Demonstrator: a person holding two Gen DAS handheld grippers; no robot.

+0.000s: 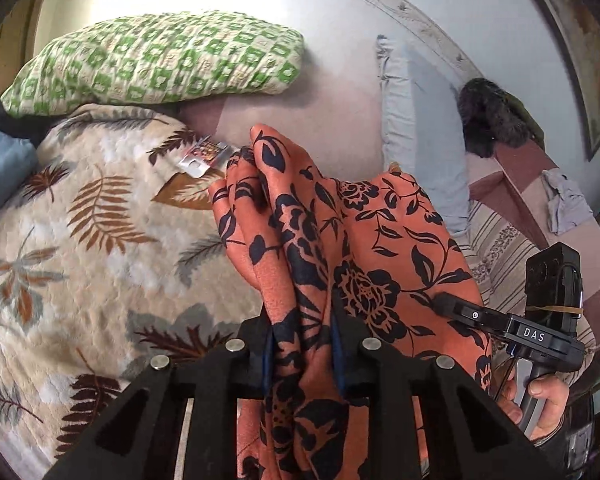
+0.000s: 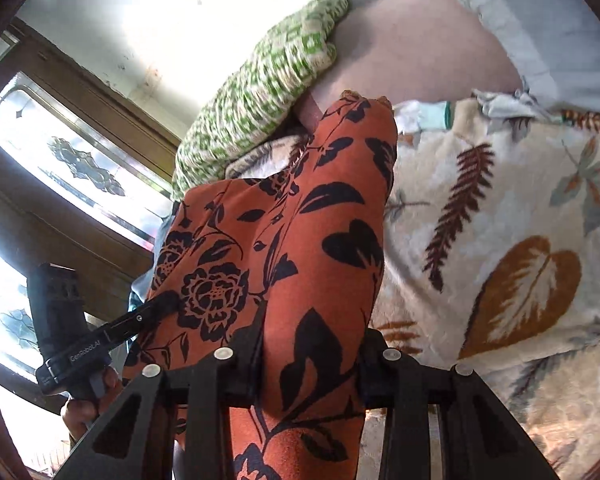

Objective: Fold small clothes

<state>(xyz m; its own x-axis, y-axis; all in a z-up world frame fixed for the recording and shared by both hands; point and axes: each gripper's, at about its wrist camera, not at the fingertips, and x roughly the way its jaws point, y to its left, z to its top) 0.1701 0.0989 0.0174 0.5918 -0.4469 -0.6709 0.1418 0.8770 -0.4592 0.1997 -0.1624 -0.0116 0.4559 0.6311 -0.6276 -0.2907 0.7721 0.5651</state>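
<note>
An orange garment with a black flower print (image 1: 340, 240) hangs bunched in the air above the bed. My left gripper (image 1: 304, 352) is shut on a gathered fold of it, cloth pressed between both pads. In the right wrist view the same orange garment (image 2: 300, 240) rises in front of the camera, and my right gripper (image 2: 308, 360) is shut on another thick fold. Each gripper shows in the other's view: the right gripper (image 1: 444, 305) bites the cloth's right edge, and the left gripper (image 2: 168, 300) holds its left edge. A hand (image 1: 548, 400) holds the right one's handle.
A cream blanket with a leaf print (image 1: 80, 240) covers the bed. A green and white patterned pillow (image 1: 160, 64) lies at its head, with a small shiny packet (image 1: 202, 158) below it. A dark furry thing (image 1: 488, 116) and a grey cloth (image 1: 568, 204) sit at the right. A window (image 2: 80, 168) is on the left.
</note>
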